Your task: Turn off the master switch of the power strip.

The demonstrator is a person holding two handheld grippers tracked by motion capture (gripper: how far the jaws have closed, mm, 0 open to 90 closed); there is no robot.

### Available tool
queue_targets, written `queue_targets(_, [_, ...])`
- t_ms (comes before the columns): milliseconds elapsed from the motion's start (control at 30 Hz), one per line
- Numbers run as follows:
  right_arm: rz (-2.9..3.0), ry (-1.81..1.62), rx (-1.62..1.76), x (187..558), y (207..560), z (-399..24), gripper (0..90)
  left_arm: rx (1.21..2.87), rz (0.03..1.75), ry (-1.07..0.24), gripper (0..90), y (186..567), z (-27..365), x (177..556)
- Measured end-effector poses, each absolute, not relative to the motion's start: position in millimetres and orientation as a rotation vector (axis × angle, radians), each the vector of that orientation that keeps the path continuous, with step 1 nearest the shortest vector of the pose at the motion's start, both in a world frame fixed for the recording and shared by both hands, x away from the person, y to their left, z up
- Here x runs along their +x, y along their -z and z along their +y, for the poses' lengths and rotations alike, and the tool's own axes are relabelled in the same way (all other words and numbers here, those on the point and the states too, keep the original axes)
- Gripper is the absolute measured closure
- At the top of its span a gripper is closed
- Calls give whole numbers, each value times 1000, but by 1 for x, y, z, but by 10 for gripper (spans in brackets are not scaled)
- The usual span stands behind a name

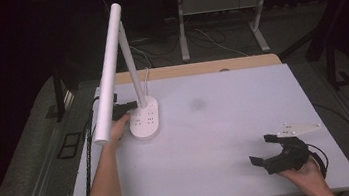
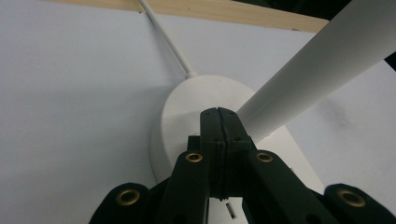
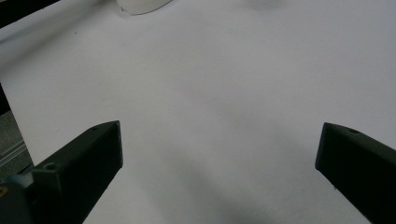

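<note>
The white desk lamp's oval base [image 1: 144, 122] sits on the white table [image 1: 226, 122]; its long tubular head [image 1: 108, 76] slants toward the near-left, above the closed, empty left claw [image 1: 130, 105]. The right claw [image 1: 263, 150] gapes empty.

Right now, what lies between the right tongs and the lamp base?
Nothing: the high view shows bare white tabletop from the right tongs to the lamp base.
</note>
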State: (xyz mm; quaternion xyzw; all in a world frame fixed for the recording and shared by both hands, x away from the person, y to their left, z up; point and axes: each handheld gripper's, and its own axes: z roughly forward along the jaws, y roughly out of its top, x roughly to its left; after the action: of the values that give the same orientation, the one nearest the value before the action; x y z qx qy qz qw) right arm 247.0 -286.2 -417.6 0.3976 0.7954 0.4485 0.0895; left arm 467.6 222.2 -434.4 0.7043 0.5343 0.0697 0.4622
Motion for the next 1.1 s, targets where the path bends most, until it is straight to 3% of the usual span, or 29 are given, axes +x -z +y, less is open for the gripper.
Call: queue_targets(1100, [2395, -1337, 1170, 244, 419, -280, 0, 1675, 1311, -150, 900, 443, 219, 468])
